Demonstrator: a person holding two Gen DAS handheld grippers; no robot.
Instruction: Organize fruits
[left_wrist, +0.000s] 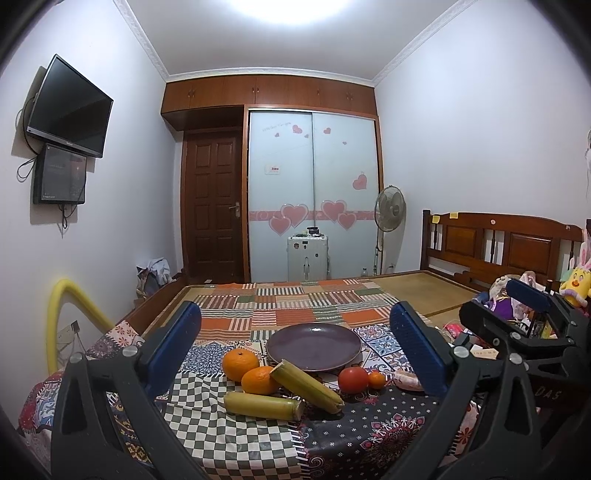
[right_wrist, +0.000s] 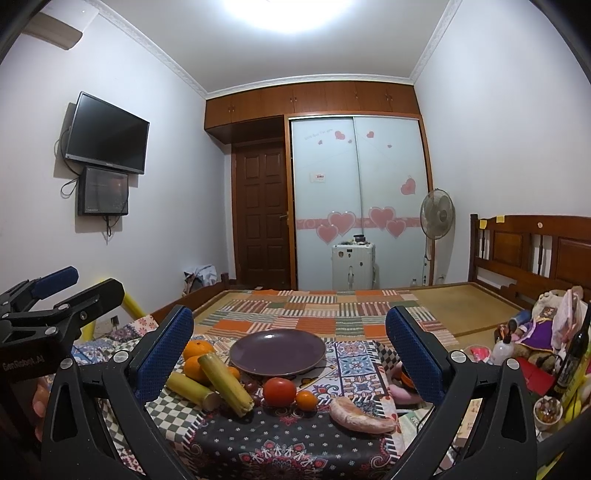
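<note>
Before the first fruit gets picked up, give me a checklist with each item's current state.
1. Plate bare, ready for fruit: ok.
2. Left claw open and holding nothing: ok.
3. Right claw open and holding nothing: ok.
4. Tomato reachable from above, nothing on it: ok.
5. Sugarcane pieces lying apart: not ok, one leans across the other.
6. Fruit firmness: cannot tell.
</note>
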